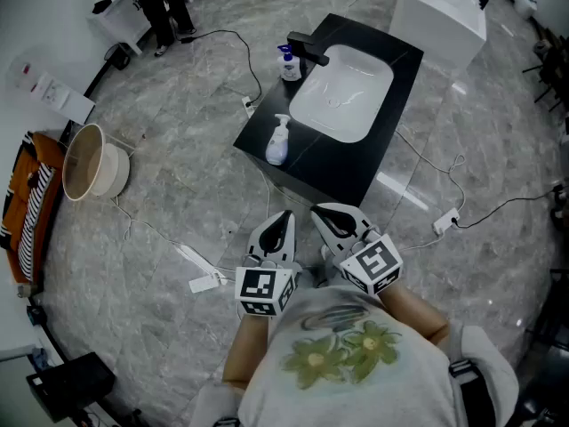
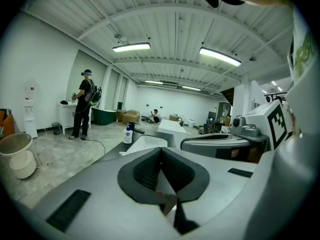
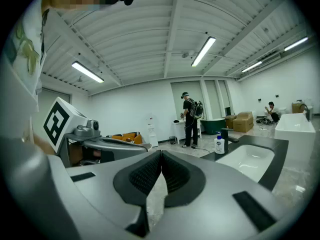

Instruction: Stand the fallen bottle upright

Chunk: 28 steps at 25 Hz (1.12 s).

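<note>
A white pump bottle lies on the near left corner of the black counter, beside the white sink basin. A second bottle with a blue label stands upright by the black faucet; that upright bottle also shows in the left gripper view and again in the right gripper view. My left gripper and right gripper hang side by side over the floor, short of the counter. In both gripper views the pads meet with nothing between them: left gripper, right gripper.
A beige bucket sits on the floor at left, near orange striped items. Cables and a power strip run across the marble floor. A white block stands beyond the counter. A person stands far left by a white cabinet.
</note>
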### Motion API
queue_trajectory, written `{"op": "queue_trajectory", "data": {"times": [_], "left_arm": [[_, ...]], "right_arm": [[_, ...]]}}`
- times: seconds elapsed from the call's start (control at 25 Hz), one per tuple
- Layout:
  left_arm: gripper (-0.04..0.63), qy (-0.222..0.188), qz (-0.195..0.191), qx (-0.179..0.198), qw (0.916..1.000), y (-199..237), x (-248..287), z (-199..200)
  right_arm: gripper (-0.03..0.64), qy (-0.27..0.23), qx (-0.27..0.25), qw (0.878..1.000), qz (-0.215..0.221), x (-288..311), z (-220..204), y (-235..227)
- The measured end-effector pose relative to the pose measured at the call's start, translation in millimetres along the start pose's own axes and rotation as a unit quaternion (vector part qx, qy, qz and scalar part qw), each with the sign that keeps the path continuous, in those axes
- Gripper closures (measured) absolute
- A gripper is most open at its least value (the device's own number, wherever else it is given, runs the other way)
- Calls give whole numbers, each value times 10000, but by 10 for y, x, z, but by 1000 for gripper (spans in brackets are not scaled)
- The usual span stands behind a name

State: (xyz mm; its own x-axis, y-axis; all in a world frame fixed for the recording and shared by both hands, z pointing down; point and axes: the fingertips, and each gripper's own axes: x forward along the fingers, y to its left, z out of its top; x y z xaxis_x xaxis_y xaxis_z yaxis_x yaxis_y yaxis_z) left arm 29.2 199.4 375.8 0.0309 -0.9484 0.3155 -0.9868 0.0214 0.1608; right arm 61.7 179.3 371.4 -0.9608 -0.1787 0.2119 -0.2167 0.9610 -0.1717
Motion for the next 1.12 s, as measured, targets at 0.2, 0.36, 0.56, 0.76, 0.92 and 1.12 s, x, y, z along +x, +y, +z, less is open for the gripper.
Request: {"op": "queue_trajectory", "data": {"times": [0.2, 0.36, 0.56, 0.76, 0.92, 1.12], "left_arm": [[577, -2, 79, 66, 9999, -63, 143, 67], [577, -23, 177, 124, 9998, -121, 301, 151], [577, -50, 396, 116, 9991, -182, 455, 194], [577, -20, 750, 60, 9972, -96, 590, 142], [577, 65, 952, -3, 9954, 41, 681, 108], [577, 177, 889, -1, 9959, 238, 958, 97]], "right_arm": [[575, -57, 72, 9999, 88, -39, 42, -150], [575, -5, 118, 9999, 105, -71, 53, -368], [574, -27, 202, 9994, 287, -116, 70, -599], [574, 66, 190, 9990, 398, -86, 16, -789], [574, 150, 272, 9986, 434, -22, -47, -894], [574, 215, 362, 9985, 358, 206, -90, -1099]]}}
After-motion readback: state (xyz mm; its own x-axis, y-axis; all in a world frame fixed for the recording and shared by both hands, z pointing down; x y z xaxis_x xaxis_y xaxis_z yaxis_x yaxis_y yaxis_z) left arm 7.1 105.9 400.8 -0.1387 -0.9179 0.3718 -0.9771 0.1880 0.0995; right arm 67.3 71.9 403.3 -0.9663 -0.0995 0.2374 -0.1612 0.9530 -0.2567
